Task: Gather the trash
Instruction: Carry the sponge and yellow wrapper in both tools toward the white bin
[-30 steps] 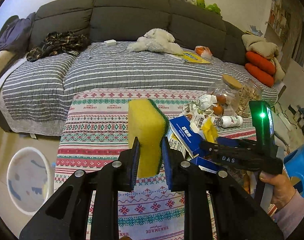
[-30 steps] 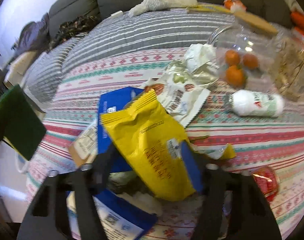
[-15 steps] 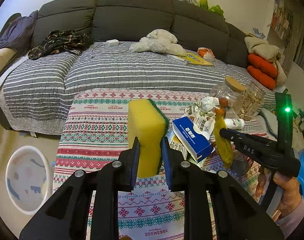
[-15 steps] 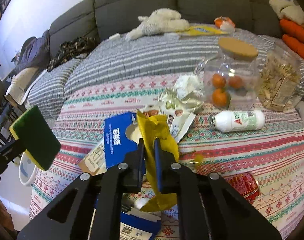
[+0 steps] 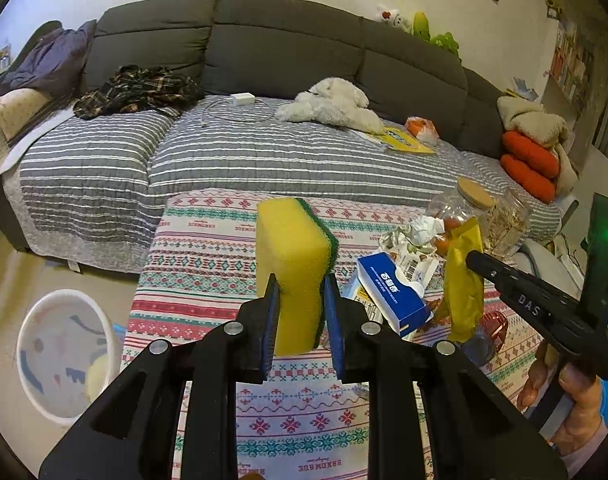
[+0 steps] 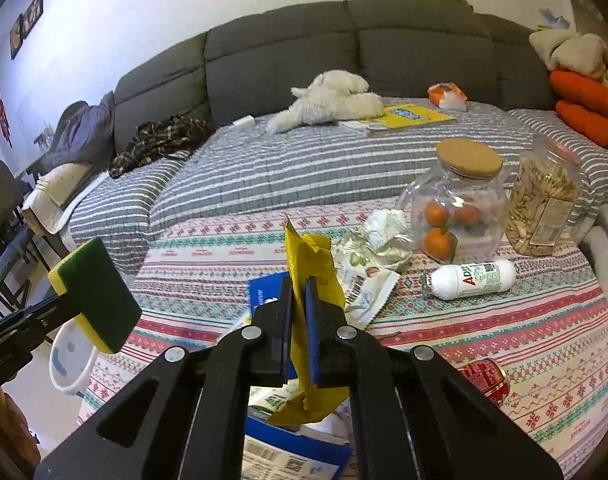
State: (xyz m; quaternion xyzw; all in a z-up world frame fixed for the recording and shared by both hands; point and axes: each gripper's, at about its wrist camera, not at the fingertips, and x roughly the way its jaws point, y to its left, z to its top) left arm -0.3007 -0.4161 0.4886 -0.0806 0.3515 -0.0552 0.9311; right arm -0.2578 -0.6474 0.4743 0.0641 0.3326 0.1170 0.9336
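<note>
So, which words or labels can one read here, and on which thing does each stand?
"DAS": on the right gripper, seen from the left wrist.
"AD...", cut off: white bottle.
"HANDMADE": tablecloth stripes.
Blue tissue box: characters too blurred.
Snack wrapper barcode: unreadable.

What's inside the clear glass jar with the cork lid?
The clear glass jar with the cork lid holds three small orange fruits, one with a green leaf. Glare hides anything else in there.
</note>
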